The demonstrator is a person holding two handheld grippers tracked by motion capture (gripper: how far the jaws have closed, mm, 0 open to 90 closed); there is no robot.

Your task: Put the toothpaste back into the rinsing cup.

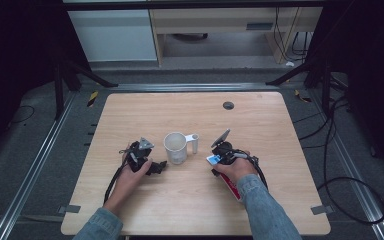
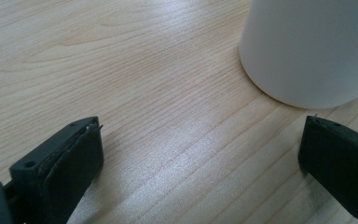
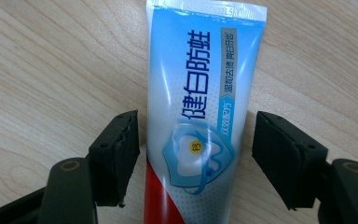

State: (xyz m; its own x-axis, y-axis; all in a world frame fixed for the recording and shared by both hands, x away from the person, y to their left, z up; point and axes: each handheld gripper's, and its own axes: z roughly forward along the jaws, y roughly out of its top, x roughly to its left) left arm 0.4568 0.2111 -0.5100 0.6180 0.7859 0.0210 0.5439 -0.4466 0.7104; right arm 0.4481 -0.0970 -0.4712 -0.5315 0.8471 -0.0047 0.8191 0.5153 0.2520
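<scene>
One worktop (image 1: 130,200), pale grained wood with rounded corners. One white cup (image 1: 175,147), smooth, round and upright, near the middle, with a small white handle-like piece (image 1: 194,142) at its side. One toothpaste tube (image 3: 196,116), flat and glossy, blue, white and red, lying toward the near right edge. Two grippers: left gripper (image 2: 200,154) spread wide on bare wood just beside the cup; right gripper (image 3: 193,158) straddling the tube, jaws apart from its sides, gripping nothing.
</scene>
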